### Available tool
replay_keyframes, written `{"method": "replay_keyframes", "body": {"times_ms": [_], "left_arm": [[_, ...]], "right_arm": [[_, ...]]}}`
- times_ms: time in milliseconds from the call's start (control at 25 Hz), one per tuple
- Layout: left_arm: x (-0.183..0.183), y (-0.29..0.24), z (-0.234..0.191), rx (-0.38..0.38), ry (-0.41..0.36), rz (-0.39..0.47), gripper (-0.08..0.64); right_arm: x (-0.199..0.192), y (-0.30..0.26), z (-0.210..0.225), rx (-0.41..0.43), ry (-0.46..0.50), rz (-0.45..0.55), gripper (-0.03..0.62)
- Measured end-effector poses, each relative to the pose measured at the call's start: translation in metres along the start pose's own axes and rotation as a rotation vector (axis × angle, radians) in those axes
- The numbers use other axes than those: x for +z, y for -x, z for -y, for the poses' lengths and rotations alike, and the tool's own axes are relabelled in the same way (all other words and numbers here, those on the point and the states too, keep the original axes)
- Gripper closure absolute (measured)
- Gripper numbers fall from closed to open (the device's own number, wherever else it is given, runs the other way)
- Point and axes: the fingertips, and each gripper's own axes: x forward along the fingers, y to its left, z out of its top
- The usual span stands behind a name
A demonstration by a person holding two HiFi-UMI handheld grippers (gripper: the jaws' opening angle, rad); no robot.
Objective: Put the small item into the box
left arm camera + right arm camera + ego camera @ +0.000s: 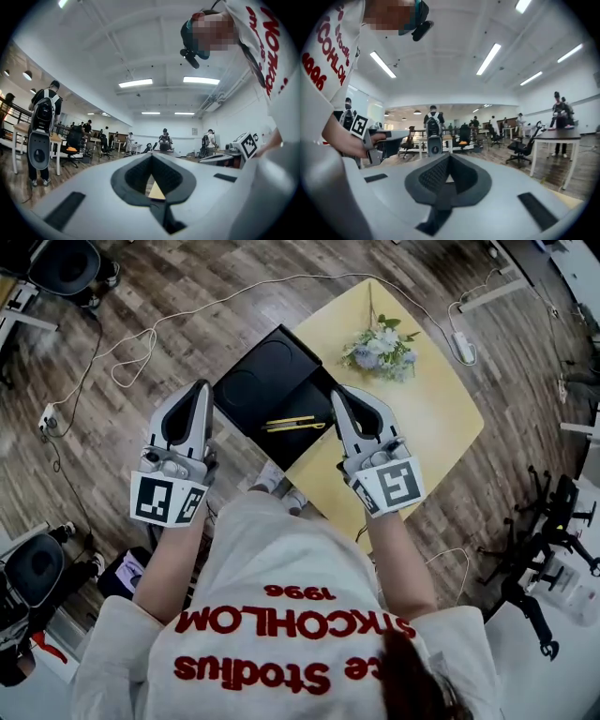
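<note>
Two tongs [204,387] [337,393], one box [246,390], one bouquet [382,346]

Head camera looks steeply down over the person's [281,615] shoulders at a yellow table [441,418], upper centre; both gripper views face level, close behind their jaws, sharing the office hall [140,56].

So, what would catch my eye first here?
The person holds two grey tools: left tongs and right tongs, both shut, nothing in them. Past them, an open black box with yellow sticks inside sits on a yellow table, beside a small bouquet.
</note>
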Motion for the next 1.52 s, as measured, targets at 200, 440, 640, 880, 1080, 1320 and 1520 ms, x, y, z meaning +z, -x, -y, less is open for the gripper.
{"method": "replay_keyframes", "body": {"times_ms": [200, 440, 640, 880, 1080, 1320, 1520], "left_arm": [[0.014, -0.029, 0.029, -0.116, -0.033, 0.02, 0.558], [0.025, -0.061, 0.073, -0.261, -0.049, 0.037, 0.558], [0.027, -0.086, 0.111, -0.395, -0.04, 0.049, 0.558], [0.021, -0.105, 0.156, -0.516, -0.022, 0.052, 0.558], [0.018, -0.114, 0.195, -0.609, -0.002, 0.059, 0.558], [0.016, -0.119, 0.221, -0.672, 0.004, 0.058, 0.558], [0.012, -0.116, 0.223, -0.675, -0.003, 0.05, 0.558]], "right_arm": [[0.033, 0.055, 0.039, -0.245, -0.074, 0.135, 0.589], [0.05, 0.13, 0.069, -0.492, -0.081, 0.208, 0.589], [0.046, 0.19, 0.08, -0.674, -0.071, 0.205, 0.589], [0.036, 0.256, 0.084, -0.842, -0.068, 0.19, 0.589], [0.032, 0.299, 0.078, -0.955, -0.037, 0.167, 0.589], [0.035, 0.324, 0.073, -1.024, -0.032, 0.167, 0.589], [0.034, 0.331, 0.071, -1.032, -0.028, 0.165, 0.589]]}}
